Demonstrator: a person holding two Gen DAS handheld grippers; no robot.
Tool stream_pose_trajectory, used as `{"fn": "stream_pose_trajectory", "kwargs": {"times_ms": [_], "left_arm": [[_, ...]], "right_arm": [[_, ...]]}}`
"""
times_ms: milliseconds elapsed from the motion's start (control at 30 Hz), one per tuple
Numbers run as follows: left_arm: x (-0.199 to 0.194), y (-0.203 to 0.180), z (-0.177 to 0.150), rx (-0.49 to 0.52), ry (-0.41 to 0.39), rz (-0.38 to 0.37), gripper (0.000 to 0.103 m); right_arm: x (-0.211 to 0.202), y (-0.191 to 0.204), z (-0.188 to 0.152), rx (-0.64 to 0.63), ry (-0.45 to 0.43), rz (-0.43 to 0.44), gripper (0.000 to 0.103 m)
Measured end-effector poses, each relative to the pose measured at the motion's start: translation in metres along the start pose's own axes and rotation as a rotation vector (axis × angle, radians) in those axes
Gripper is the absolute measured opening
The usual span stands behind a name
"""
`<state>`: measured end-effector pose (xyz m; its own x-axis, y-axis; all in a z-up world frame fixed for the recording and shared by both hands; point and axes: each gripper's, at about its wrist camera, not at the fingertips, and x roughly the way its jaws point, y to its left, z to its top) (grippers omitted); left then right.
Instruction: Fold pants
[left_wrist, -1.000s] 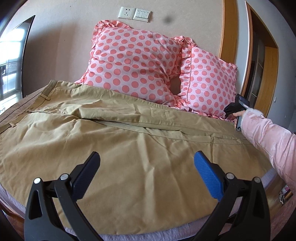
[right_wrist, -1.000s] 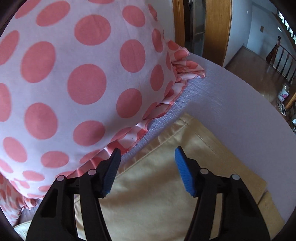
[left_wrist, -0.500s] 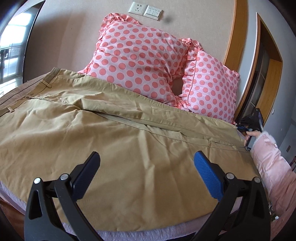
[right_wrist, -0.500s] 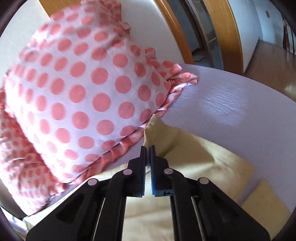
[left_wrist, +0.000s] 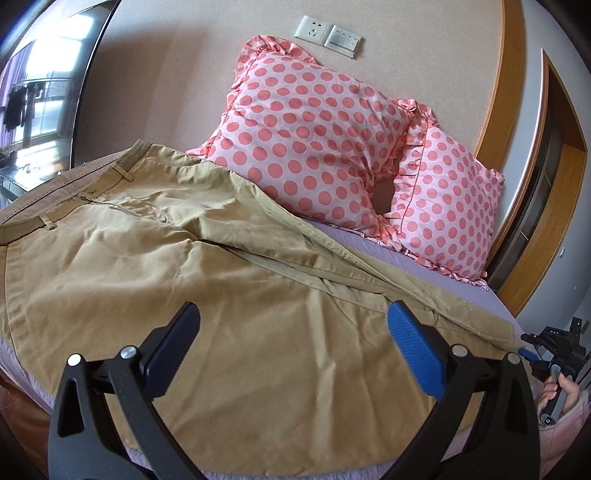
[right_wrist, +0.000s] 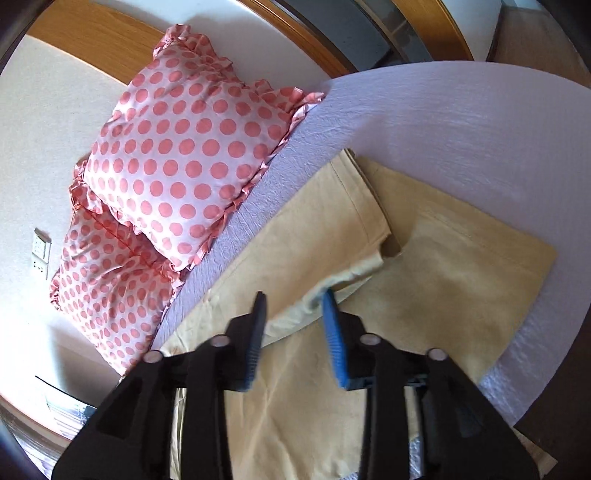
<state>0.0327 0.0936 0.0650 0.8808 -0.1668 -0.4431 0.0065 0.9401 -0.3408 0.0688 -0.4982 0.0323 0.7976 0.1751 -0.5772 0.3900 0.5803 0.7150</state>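
Tan pants (left_wrist: 192, 280) lie spread on a bed with a lilac sheet (left_wrist: 443, 269), waistband at the left, legs running right. My left gripper (left_wrist: 295, 347) is open and empty, hovering over the near leg. In the right wrist view my right gripper (right_wrist: 293, 328) is open above the leg ends (right_wrist: 369, 221); the far leg's hem lies folded over toward the near leg (right_wrist: 461, 266). The right gripper also shows at the right edge of the left wrist view (left_wrist: 554, 350).
Two pink polka-dot pillows (left_wrist: 317, 147) (left_wrist: 447, 206) lean on the wall behind the pants. A wooden door frame (left_wrist: 517, 147) stands at the right. The bed edge (right_wrist: 535, 350) runs close past the leg ends. A window (left_wrist: 33, 103) is at the left.
My right gripper was shut on the far leg's hem, pulled it away from the pillows toward the near leg, and has now opened and let it go. The left gripper stayed open.
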Motion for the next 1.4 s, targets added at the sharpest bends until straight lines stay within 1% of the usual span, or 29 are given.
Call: {"fn": "stream_pose_trajectory", "kwargs": {"times_ms": [33, 100, 133, 200, 300, 333, 367, 400, 433, 500, 567, 600, 667, 700, 767, 833, 900, 933, 967, 1033, 1067, 1100, 1133, 1167, 1200, 1233, 1300, 1400], "left_arm": [[-0.003, 0.003, 0.002, -0.006, -0.003, 0.015, 0.101], [-0.008, 0.008, 0.005, 0.0, -0.017, 0.05, 0.101], [-0.01, 0.009, 0.007, 0.01, -0.02, 0.069, 0.101], [-0.013, 0.011, 0.011, 0.022, -0.021, 0.096, 0.101], [-0.012, 0.014, 0.017, 0.028, -0.018, 0.076, 0.101], [-0.011, 0.014, 0.021, 0.029, -0.014, 0.057, 0.101], [-0.009, 0.013, 0.024, 0.029, -0.008, 0.038, 0.101], [-0.006, 0.012, 0.028, 0.03, 0.001, 0.023, 0.101], [-0.003, 0.011, 0.032, 0.035, 0.012, 0.017, 0.101], [0.003, 0.009, 0.044, 0.06, 0.027, 0.02, 0.101], [0.008, 0.01, 0.056, 0.066, 0.032, 0.033, 0.101], [0.011, 0.013, 0.064, 0.062, 0.039, 0.037, 0.101], [0.027, 0.02, 0.084, 0.027, 0.065, 0.044, 0.101], [0.037, 0.026, 0.094, -0.004, 0.079, 0.057, 0.101], [0.066, 0.04, 0.116, -0.086, 0.121, 0.082, 0.101], [0.101, 0.056, 0.135, -0.187, 0.167, 0.102, 0.098], [0.133, 0.069, 0.149, -0.256, 0.199, 0.121, 0.093], [0.149, 0.073, 0.156, -0.268, 0.212, 0.158, 0.093], [0.166, 0.076, 0.161, -0.254, 0.233, 0.218, 0.092], [0.198, 0.083, 0.167, -0.216, 0.279, 0.349, 0.088], [0.211, 0.088, 0.168, -0.21, 0.303, 0.403, 0.082], [0.221, 0.096, 0.169, -0.222, 0.319, 0.432, 0.07], [0.227, 0.105, 0.17, -0.254, 0.332, 0.438, 0.059], [0.228, 0.115, 0.169, -0.296, 0.34, 0.411, 0.034], [0.225, 0.123, 0.17, -0.34, 0.335, 0.364, 0.013], [0.218, 0.129, 0.17, -0.363, 0.319, 0.33, 0.013], [0.194, 0.13, 0.172, -0.344, 0.284, 0.281, 0.012], [0.126, 0.118, 0.164, -0.287, 0.207, 0.201, 0.011]], "right_arm": [[0.0, -0.002, -0.001, 0.009, 0.007, -0.006, 0.055], [0.007, -0.006, -0.002, 0.032, 0.036, -0.01, 0.055], [0.008, -0.009, -0.003, 0.044, 0.048, -0.018, 0.052], [0.005, -0.011, -0.005, 0.061, 0.049, -0.019, 0.052], [0.005, -0.013, -0.004, 0.082, 0.03, -0.018, 0.052], [0.008, -0.012, -0.003, 0.073, 0.022, -0.007, 0.048], [0.014, -0.012, 0.0, 0.063, 0.016, 0.02, 0.024], [0.022, -0.014, 0.002, 0.062, 0.027, 0.038, 0.009], [0.028, -0.018, 0.004, 0.074, 0.044, 0.056, 0.002], [0.023, -0.028, 0.006, 0.103, 0.015, 0.166, 0.002], [0.001, -0.029, 0.006, 0.078, -0.05, 0.261, 0.002], [-0.013, -0.028, 0.006, 0.055, -0.088, 0.286, 0.002], [-0.036, -0.027, 0.005, 0.021, -0.143, 0.304, 0.002], [-0.043, -0.026, 0.004, 0.012, -0.153, 0.308, 0.002], [-0.051, -0.028, 0.004, 0.005, -0.157, 0.317, 0.002], [-0.054, -0.029, 0.004, 0.002, -0.155, 0.317, 0.002], [-0.054, -0.031, 0.003, 0.003, -0.152, 0.316, 0.002], [-0.054, -0.033, 0.002, 0.003, -0.15, 0.315, 0.002], [-0.054, -0.033, 0.002, 0.0, -0.149, 0.313, 0.002], [-0.053, -0.033, 0.0, -0.009, -0.147, 0.31, 0.002], [-0.054, -0.034, 0.0, -0.014, -0.149, 0.307, 0.002], [-0.054, -0.035, 0.0, -0.019, -0.15, 0.305, 0.002], [-0.054, -0.036, 0.0, -0.024, -0.151, 0.303, 0.002], [-0.053, -0.037, 0.001, -0.028, -0.153, 0.299, 0.002], [-0.052, -0.038, 0.003, -0.031, -0.154, 0.294, 0.002], [-0.05, -0.038, 0.005, -0.035, -0.154, 0.293, 0.002], [-0.049, -0.035, 0.011, -0.054, -0.164, 0.281, 0.002], [-0.06, -0.032, 0.022, -0.075, -0.221, 0.275, 0.002]]}}
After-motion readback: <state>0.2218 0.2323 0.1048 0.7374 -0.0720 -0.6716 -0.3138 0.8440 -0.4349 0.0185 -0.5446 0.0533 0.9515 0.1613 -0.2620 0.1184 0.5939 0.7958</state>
